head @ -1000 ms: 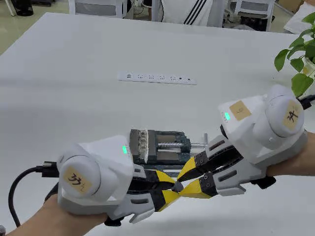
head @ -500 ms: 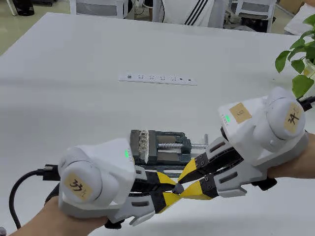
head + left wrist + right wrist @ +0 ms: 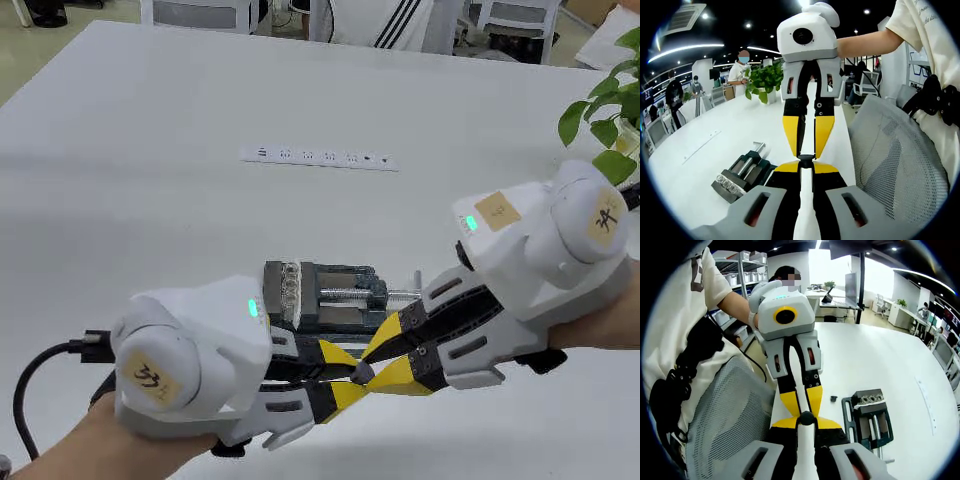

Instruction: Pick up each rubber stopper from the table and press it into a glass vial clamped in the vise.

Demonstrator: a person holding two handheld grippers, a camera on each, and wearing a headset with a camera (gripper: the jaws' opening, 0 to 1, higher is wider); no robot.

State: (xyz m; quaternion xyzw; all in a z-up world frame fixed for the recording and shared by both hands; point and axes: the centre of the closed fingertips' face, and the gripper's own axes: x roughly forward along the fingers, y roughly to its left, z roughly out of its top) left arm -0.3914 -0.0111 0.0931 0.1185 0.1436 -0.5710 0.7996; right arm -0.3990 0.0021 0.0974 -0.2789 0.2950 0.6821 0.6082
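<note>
A small dark rubber stopper (image 3: 361, 376) sits where the two grippers' yellow tips meet, above the table's near edge. My right gripper (image 3: 805, 421) is shut on the stopper (image 3: 806, 416). My left gripper (image 3: 805, 165) is shut, and its tips press against the same stopper (image 3: 805, 158) from the opposite side. In the head view the left gripper (image 3: 345, 385) comes in from the lower left and the right gripper (image 3: 372, 370) from the right. Behind them the dark vise (image 3: 330, 297) clamps a row of glass vials (image 3: 290, 289). Another stopper (image 3: 833, 398) lies on the table beside the vise (image 3: 867, 420).
A white power strip (image 3: 318, 157) lies further back on the white table (image 3: 180, 150). A potted plant (image 3: 605, 120) stands at the right edge. A mesh chair (image 3: 895, 165) is close behind the near table edge, and people sit or stand around the room.
The right gripper has lifted slightly and tilted; both grippers stay tip to tip on the stopper. The vise has not moved.
</note>
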